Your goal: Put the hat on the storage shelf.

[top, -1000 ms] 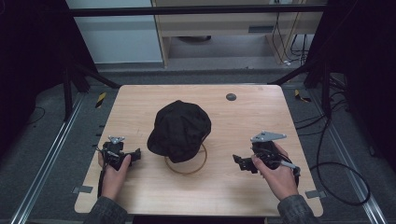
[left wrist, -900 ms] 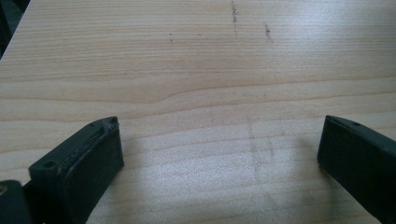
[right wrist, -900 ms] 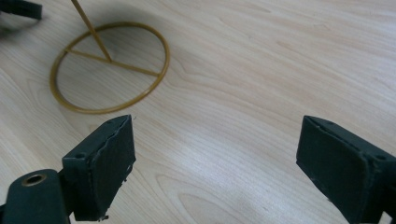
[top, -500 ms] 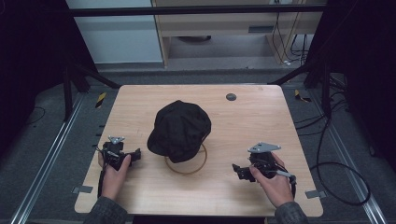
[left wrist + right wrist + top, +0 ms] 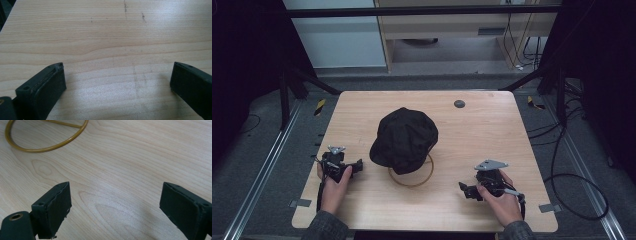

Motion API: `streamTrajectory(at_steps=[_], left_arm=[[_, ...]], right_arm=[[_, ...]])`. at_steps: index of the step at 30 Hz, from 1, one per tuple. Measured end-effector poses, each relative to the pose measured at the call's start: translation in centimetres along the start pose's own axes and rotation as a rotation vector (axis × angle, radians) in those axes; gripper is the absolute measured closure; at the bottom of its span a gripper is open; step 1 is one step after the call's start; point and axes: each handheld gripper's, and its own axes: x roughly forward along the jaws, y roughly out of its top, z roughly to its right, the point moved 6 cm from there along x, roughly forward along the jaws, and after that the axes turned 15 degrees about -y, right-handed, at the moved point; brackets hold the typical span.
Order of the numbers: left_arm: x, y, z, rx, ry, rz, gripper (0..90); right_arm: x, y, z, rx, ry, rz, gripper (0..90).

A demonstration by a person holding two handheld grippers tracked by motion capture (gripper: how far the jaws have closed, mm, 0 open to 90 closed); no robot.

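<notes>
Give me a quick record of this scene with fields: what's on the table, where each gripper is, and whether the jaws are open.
table: light wood table
centre: black cap sitting on a stand with a gold ring base
far side: small dark disc
left gripper: near left of the cap, jaws open, empty
right gripper: near right, jaws open, empty, pointing towards the ring base
contact: neither gripper touches the cap

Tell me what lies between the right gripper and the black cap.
Bare tabletop, then the brass ring stand under the black cap; the high view shows it, with the right gripper near the table's front.
</notes>
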Motion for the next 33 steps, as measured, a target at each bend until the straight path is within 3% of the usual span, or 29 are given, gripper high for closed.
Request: streamTrajectory(at_steps=[13, 23, 27, 33], left_arm=[[0.0, 0.0, 0.0, 0.0, 0.0, 0.0, 0.0], [0.0, 0.1, 0.0, -0.004, 0.003, 0.002, 0.0], [0.1, 0.1, -0.1, -0.009, 0.008, 0.003, 0.0], [0.3, 0.3, -0.4, -0.016, 0.015, 0.006, 0.0]], right_arm=[[1.6, -0.2, -0.1, 0.029, -0.044, 0.009, 10.0], [2.9, -0.2, -0.5, 0.028, -0.078, -0.001, 8.8], [3.5, -0.4, -0.7, 0.011, -0.112, 0.014, 6.6], [3.7, -0.3, -0.9, 0.016, -0.119, 0.016, 5.2]])
